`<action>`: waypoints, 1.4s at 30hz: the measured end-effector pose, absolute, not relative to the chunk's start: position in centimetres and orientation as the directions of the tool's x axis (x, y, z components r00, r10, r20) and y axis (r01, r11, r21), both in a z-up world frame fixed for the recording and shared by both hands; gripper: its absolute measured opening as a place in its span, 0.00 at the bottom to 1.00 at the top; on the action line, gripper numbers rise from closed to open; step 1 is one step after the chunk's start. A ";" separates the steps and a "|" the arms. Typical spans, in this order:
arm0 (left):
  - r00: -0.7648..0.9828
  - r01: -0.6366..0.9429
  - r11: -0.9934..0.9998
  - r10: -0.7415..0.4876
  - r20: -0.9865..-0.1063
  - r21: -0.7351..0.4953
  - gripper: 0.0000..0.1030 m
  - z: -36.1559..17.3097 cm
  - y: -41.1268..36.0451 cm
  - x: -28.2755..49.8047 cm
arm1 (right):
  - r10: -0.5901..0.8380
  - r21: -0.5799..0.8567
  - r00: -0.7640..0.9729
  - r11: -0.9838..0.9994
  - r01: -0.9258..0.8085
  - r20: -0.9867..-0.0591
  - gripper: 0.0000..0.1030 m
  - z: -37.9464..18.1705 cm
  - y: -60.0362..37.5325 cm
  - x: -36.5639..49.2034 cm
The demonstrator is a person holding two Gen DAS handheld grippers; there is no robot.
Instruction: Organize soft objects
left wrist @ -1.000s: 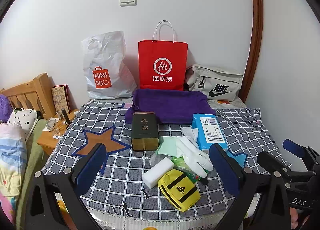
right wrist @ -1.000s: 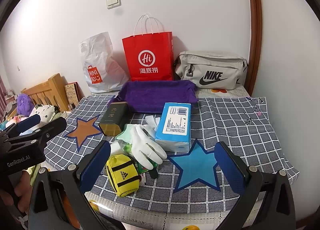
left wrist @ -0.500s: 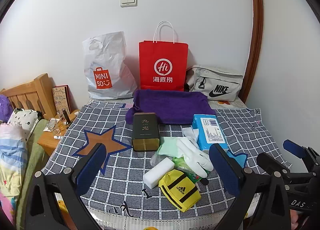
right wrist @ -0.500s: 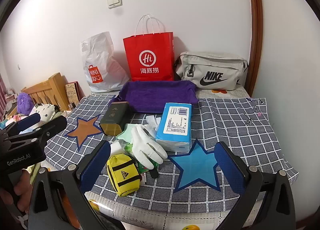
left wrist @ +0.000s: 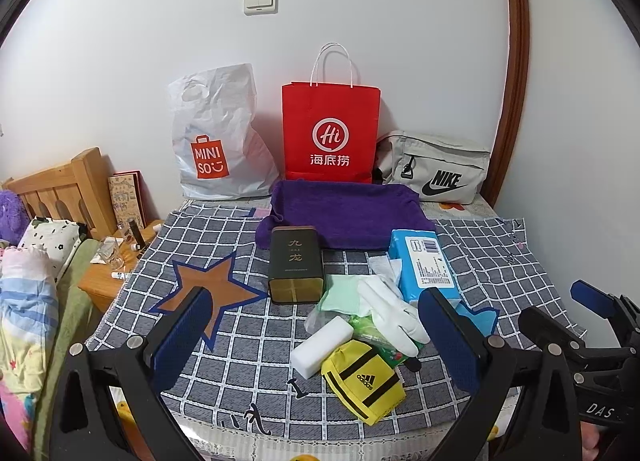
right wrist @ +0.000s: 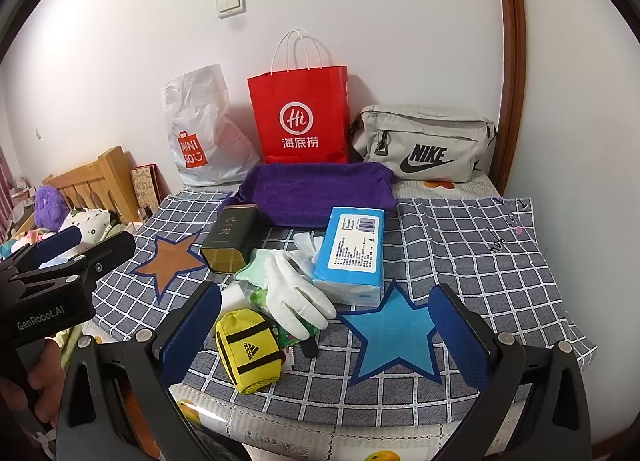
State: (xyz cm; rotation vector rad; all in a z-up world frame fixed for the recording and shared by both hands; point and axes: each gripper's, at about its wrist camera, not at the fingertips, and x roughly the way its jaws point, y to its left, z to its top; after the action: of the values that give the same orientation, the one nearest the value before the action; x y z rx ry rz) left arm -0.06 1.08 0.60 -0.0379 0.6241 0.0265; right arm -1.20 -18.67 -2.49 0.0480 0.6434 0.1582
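Left wrist view: nothing on the cloth has shifted in the last second; my left gripper point(left wrist: 316, 335) still hovers spread and empty, so sorting hasn't begun. The white glove point(left wrist: 390, 313) lies right of centre, long axis slanting, fingers towards lower right.

Right wrist view: my right gripper point(right wrist: 326, 335) is equally wide, empty. The glove point(right wrist: 294, 295) sits centre, touching the blue tissue pack point(right wrist: 352, 251).

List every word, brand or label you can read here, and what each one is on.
"MINISO": white plastic bag
"Hi 海底捞": red paper bag
"NIKE": grey waist bag
"九龙": dark tin
"adidas": yellow pouch
"GenRobot.AI": left gripper
"DAS": right gripper, cut off
Blue tissue pack: print too small.
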 end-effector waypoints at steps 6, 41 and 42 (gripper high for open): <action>0.811 -0.038 0.999 0.013 -0.585 -0.029 1.00 0.6 1.1 -0.1 | 0.162 0.094 0.788 0.987 -0.132 -0.594 0.99 -2.5 -18.7 -1.2; 0.729 -0.063 0.998 0.051 -0.682 0.008 1.00 -4.0 2.1 4.5 | 0.197 0.136 0.683 0.980 -0.143 -0.703 0.99 -7.3 -19.2 3.5; 0.721 -0.063 0.998 0.053 -0.691 0.011 1.00 -4.7 2.3 4.8 | 0.189 0.130 0.672 0.982 -0.138 -0.716 0.99 -7.9 -19.2 3.8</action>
State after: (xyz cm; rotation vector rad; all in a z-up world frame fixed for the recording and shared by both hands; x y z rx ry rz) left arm 4.76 2.30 -4.74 -0.0132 0.7629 0.0639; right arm 3.84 -19.21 -7.87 0.0666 0.8128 0.1846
